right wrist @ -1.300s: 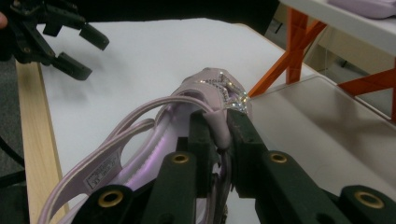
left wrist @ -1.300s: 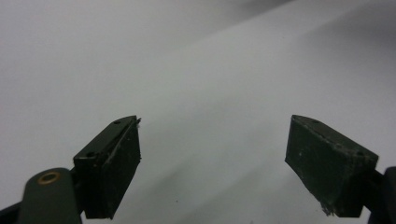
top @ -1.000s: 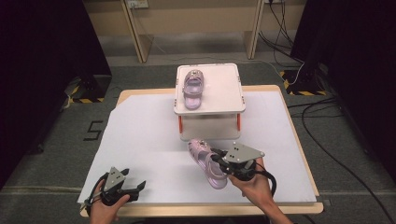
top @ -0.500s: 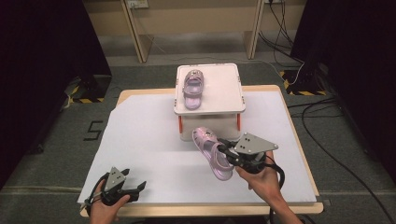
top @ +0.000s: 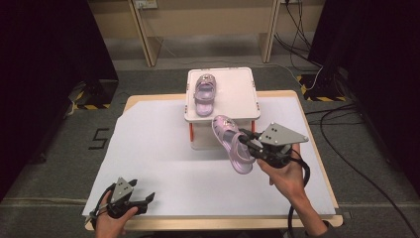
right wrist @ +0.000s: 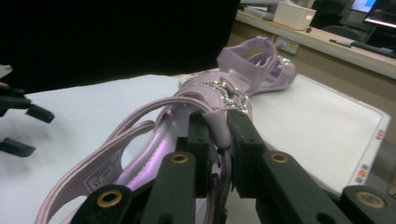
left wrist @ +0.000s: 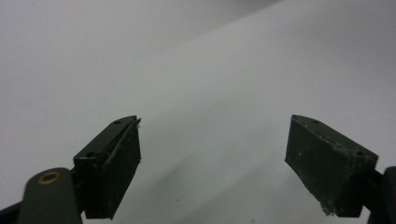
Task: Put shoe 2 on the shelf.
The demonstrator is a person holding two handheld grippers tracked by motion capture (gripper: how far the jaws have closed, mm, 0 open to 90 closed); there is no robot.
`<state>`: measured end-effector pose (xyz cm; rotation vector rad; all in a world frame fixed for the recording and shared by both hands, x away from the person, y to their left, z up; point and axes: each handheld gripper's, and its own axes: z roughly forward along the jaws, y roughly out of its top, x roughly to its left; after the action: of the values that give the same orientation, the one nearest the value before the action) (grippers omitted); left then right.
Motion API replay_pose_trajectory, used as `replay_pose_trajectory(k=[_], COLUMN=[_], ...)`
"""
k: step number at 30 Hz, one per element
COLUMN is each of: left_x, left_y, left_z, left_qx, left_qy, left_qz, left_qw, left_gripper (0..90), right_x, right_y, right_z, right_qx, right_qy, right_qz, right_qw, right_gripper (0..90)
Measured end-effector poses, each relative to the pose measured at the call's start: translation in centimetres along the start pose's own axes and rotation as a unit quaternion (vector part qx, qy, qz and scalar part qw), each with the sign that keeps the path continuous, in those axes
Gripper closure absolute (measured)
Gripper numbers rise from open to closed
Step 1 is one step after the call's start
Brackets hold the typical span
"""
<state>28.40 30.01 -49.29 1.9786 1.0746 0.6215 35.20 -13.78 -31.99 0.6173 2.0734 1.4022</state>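
1. The white-covered table (top: 148, 148) carries a white square raised platform (top: 237, 94) bearing one lilac jelly sandal (top: 203, 91).
2. My right tongs (top: 246, 147), clamped on its mate's strap (right wrist: 212, 122), have lifted that second lilac sandal (top: 233, 146) off the table toward the platform.
3. My left tongs (top: 143, 202) rest agape, empty.

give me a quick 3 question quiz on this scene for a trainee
1. True or false: the left gripper is shut on a sandal.
2. What does the right gripper grip? A the white box B a purple sandal C a cable
3. Where does the other sandal lie?

Key: 1 false, its jaws stand open over the white table. 2 B. 3 on top of the white box.
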Motion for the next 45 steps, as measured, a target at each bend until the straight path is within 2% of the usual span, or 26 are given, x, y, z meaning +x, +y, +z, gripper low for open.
replay_pose_trajectory(k=[8, 9, 16, 23, 27, 39, 44, 45], left_x=[0.0, 0.0, 0.0, 0.1, 0.0, 0.0, 0.0, 0.0], left_y=[0.0, 0.0, 0.0, 0.0, 0.0, 0.0, 0.0, 0.0], left_z=[0.0, 0.1, 0.1, 0.1, 0.1, 0.1, 0.1, 0.1], left_qx=[-0.002, -0.001, 0.000, 0.000, 0.000, -0.001, -0.001, -0.001], left_qy=[-0.004, -0.004, -0.004, -0.003, -0.005, -0.008, -0.009, -0.010], left_qz=[-0.003, -0.001, -0.001, -0.001, 0.000, -0.002, -0.001, -0.002], left_qw=[1.0000, 1.0000, 1.0000, 1.0000, 1.0000, 1.0000, 1.0000, 1.0000], left_gripper=[17.4, 17.4, 17.4, 17.4, 17.4, 17.4, 17.4, 17.4], right_x=[-1.9, -2.4, -4.2, -5.6, -6.4, -8.7, -9.3, -9.6], right_y=[0.7, 0.7, 1.2, 2.2, 2.9, 4.1, 4.1, 4.1], right_z=[0.4, 0.6, 1.8, 4.1, 5.7, 10.6, 12.2, 12.9], right_qx=[-0.002, 0.000, 0.007, 0.012, 0.019, 0.048, 0.064, 0.070], right_qy=[-0.026, -0.031, -0.054, -0.077, -0.092, -0.138, -0.148, -0.156], right_qz=[0.008, 0.015, 0.025, 0.037, 0.036, 0.040, 0.038, 0.040], right_qw=[0.9996, 0.9994, 0.9982, 0.9962, 0.9949, 0.9885, 0.9862, 0.9845], right_gripper=[81.0, 81.0, 80.8, 80.8, 80.7, 80.5, 80.5, 80.4])
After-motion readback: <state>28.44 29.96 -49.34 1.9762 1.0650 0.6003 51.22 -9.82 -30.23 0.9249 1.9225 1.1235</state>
